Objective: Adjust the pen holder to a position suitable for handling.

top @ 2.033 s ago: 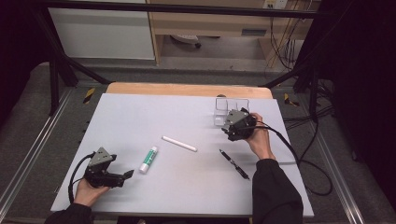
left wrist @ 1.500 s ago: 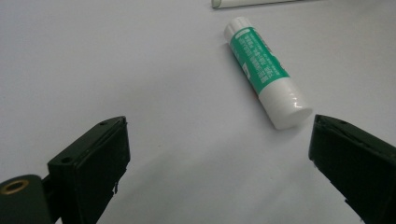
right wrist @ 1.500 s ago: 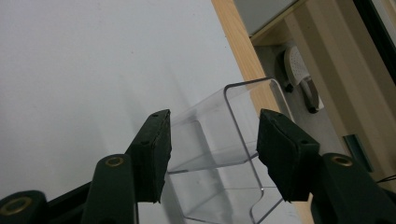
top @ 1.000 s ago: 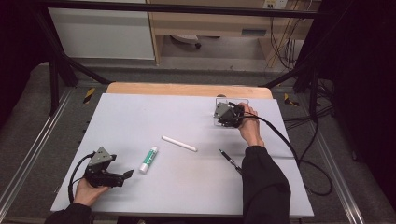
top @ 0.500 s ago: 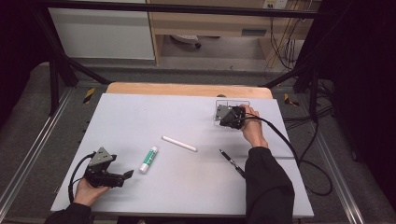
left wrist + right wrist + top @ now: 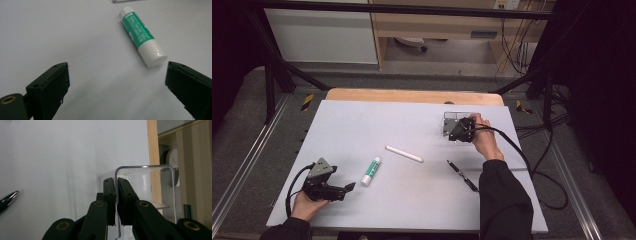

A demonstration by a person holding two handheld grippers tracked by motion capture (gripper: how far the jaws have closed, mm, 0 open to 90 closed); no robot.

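My right gripper (image 6: 451, 131) is at the back right of the table, shut on one thin wall of a clear plastic box (image 6: 456, 117). In the right gripper view its jaws (image 6: 116, 182) have just been closing and now pinch the rounded upper edge of the clear box (image 6: 146, 168). My left gripper (image 6: 346, 188) rests at the front left, open, with nothing between its jaws (image 6: 116, 67). A green and white glue stick (image 6: 371, 170) lies just ahead of it, apart from the jaws, its white cap toward me in the left gripper view (image 6: 141, 35).
A white stick (image 6: 404, 153) lies mid-table on the pale grey tabletop (image 6: 377, 120). A black pen (image 6: 463, 175) lies beside the right forearm, its tip at the left edge of the right gripper view (image 6: 8, 197). A wooden strip (image 6: 412, 95) edges the far side.
The right hand moved from the table's right toward the clear box at the back and settled there, its jaws closing on the box wall. The left gripper stayed still.
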